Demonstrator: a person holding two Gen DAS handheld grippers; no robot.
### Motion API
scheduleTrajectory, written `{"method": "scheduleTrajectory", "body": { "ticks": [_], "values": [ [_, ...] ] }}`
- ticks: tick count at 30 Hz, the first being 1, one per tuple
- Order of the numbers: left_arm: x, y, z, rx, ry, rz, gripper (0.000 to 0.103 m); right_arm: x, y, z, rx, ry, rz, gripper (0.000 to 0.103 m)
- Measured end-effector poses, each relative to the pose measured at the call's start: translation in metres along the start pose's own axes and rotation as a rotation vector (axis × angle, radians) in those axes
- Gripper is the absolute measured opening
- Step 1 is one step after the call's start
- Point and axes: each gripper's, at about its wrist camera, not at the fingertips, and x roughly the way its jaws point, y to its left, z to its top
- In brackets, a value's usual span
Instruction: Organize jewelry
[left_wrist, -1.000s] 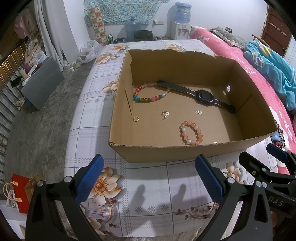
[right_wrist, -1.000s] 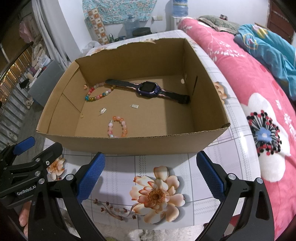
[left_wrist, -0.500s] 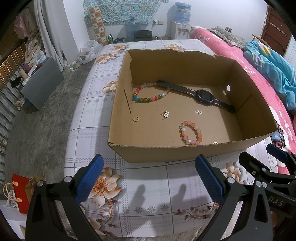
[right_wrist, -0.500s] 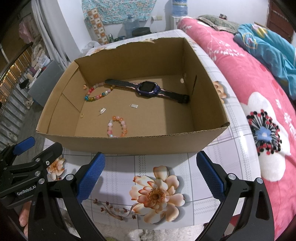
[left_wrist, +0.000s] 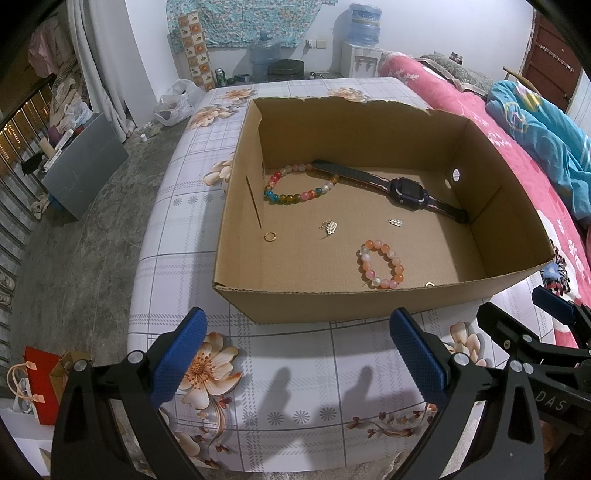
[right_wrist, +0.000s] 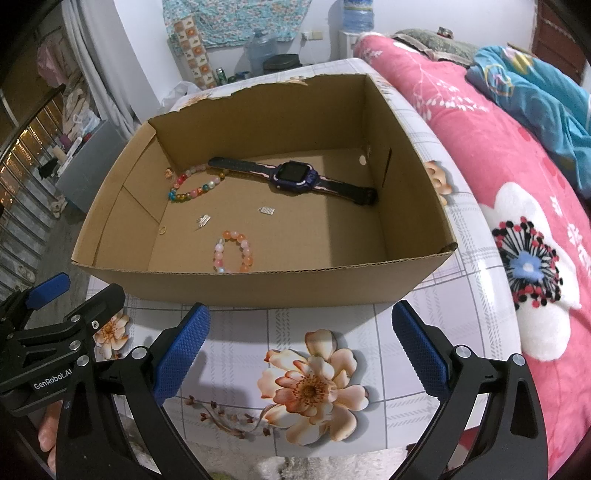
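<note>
Both tools gape before jewelry box (left_wrist: 317, 302)

Ahead of the wide-open left claw (left_wrist: 297, 354), a pink-orange bead bracelet (left_wrist: 380, 263), multicoloured bead bracelet (left_wrist: 300, 184), dark purple smartwatch (left_wrist: 397, 190), gold ring (left_wrist: 270, 236) and two small silver charms (left_wrist: 330, 226) are laid flat inside an open brown cardboard box (left_wrist: 332, 302).

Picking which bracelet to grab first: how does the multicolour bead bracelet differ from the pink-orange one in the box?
The multicolour bracelet is the larger, wider loop; the pink-orange bracelet is smaller and tighter. The multicolour one mixes red, blue, green, yellow and pink beads; the other stays pink, orange and pale. The multicolour one lies near the far left, its far edge at the watch strap; the pink-orange one lies alone near the front wall. Both lie flat on the box floor.
</note>
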Motion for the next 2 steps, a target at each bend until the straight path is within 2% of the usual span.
{"method": "scheduleTrajectory", "body": {
  "ticks": [2],
  "values": [
    [0.0001,0.0000,0.0001,0.000,0.000,0.000,0.097,0.0000,0.0000,0.0001,-0.001,0.000,0.000,0.095]
  ]
}}
